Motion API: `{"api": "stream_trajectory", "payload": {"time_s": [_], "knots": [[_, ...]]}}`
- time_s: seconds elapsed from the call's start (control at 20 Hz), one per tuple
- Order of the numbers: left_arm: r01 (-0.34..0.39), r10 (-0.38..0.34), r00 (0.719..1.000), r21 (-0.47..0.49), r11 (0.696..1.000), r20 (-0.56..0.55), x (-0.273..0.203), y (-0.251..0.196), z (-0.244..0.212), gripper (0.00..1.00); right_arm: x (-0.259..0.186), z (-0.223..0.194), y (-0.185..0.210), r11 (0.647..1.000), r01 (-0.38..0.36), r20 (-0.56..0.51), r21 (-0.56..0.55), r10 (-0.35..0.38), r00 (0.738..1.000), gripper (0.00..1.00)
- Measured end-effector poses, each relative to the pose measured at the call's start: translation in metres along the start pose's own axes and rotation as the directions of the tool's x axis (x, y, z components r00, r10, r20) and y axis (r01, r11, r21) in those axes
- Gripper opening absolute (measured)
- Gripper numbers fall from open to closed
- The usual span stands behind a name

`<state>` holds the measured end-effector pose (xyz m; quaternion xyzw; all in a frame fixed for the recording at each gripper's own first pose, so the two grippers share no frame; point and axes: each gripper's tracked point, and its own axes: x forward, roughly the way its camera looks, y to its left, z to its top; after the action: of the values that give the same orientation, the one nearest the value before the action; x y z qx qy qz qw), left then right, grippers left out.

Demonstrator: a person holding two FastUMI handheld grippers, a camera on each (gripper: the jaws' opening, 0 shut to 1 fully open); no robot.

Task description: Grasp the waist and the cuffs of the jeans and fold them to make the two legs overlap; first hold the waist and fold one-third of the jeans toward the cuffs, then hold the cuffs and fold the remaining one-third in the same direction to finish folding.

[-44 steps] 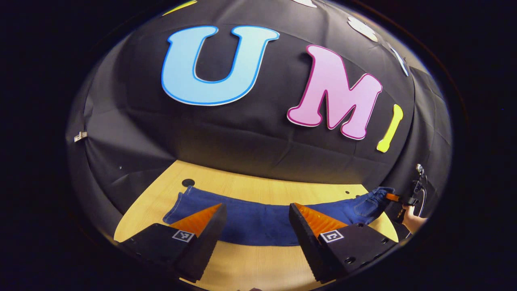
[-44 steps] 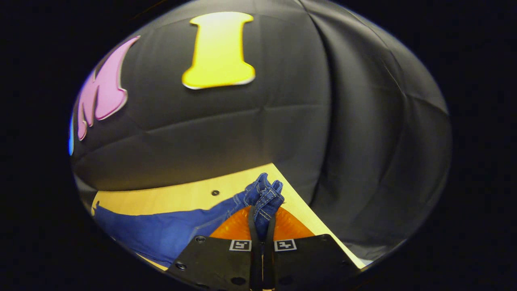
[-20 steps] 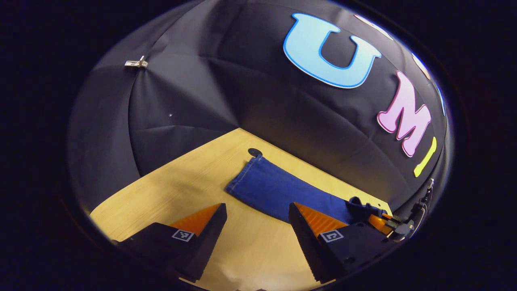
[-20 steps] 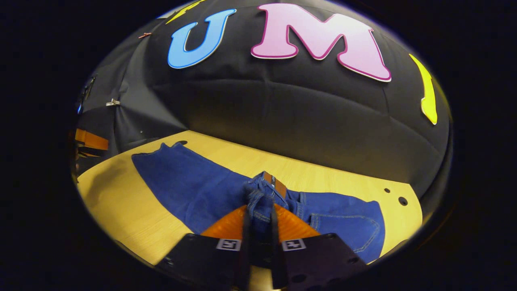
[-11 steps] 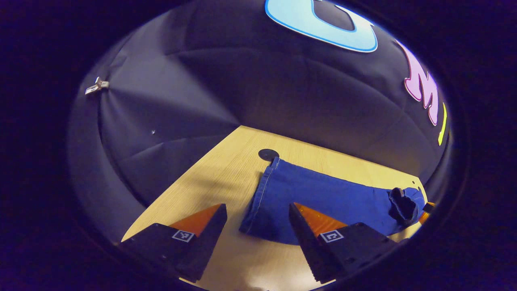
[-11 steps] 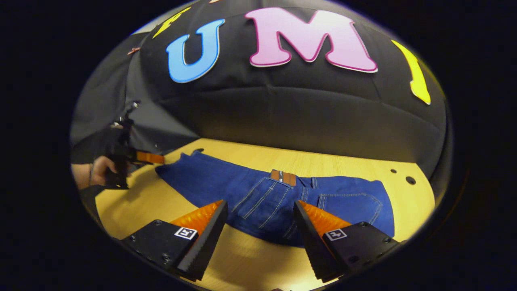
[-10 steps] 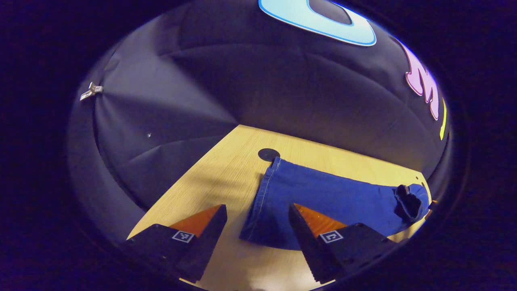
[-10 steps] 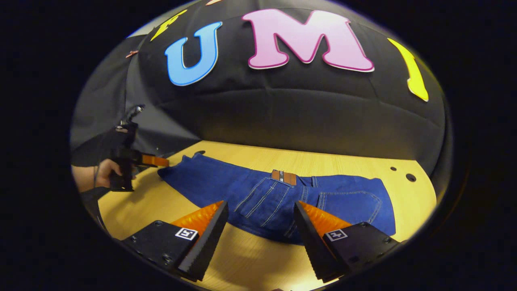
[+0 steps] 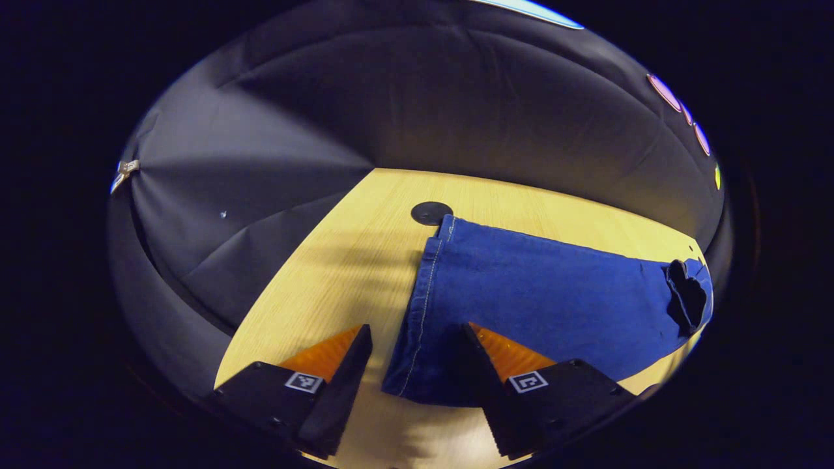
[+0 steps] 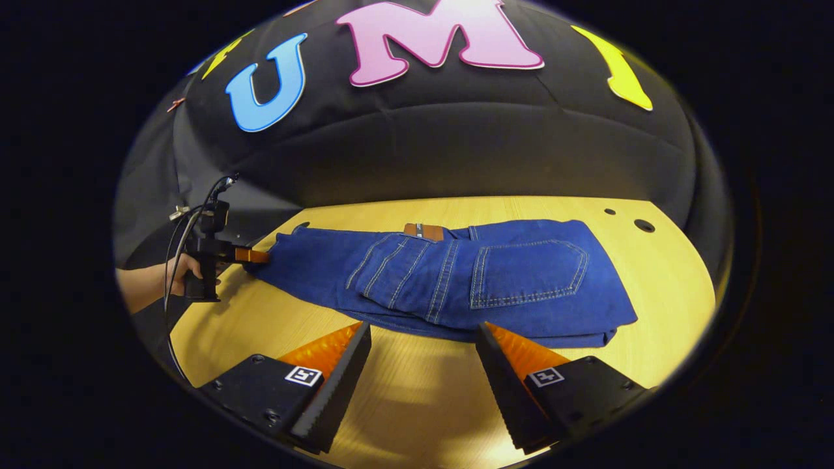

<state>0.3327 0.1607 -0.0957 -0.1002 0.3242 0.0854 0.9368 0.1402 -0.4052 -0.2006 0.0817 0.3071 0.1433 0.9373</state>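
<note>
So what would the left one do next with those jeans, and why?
Probably ease forward and down so the cuffs sit between its jaws, then close. The left gripper is open with the cuff hem just ahead of it, flat on the table. The waist already lies folded over the legs and the right gripper is open and off the jeans, so the cuff fold seems next.

place: probably recording booth | black cloth wall [image 10: 456,156] | wooden table [image 10: 651,273]

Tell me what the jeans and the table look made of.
Jeans: blue denim by the look, matte woven cloth with pale contrast stitching along pocket and seams. Table: pale wood-grain top, smooth with a slight sheen; whether solid wood or laminate can't be told.
</note>
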Motion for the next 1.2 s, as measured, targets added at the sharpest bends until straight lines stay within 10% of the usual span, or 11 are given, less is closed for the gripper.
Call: {"api": "stream_trajectory", "payload": {"time_s": [0.25,0.4,0.65,1.2], "knots": [[0.069,-0.067,0.997,0.067,0.995,-0.028,0.006,-0.019,-0.007,0.75,-0.004,-0.015,0.002,0.999,-0.019,-0.029,-0.043,0.017,0.999,0.98],[0.059,-0.059,0.998,0.007,0.998,0.01,0.011,-0.023,-0.003,0.29,-0.008,-0.021,-0.001,0.999,-0.021,-0.039,-0.04,0.019,0.999,0.98],[0.064,-0.063,0.997,-0.029,0.998,0.035,0.009,-0.029,-0.002,0.09,-0.013,-0.025,-0.013,0.999,-0.001,-0.042,-0.049,-0.001,0.999,0.98],[0.11,-0.127,0.969,0.093,0.99,0.214,-0.072,-0.098,0.065,0.06,-0.035,0.019,-0.056,0.995,0.087,0.029,-0.039,-0.086,0.996,0.98]]}}
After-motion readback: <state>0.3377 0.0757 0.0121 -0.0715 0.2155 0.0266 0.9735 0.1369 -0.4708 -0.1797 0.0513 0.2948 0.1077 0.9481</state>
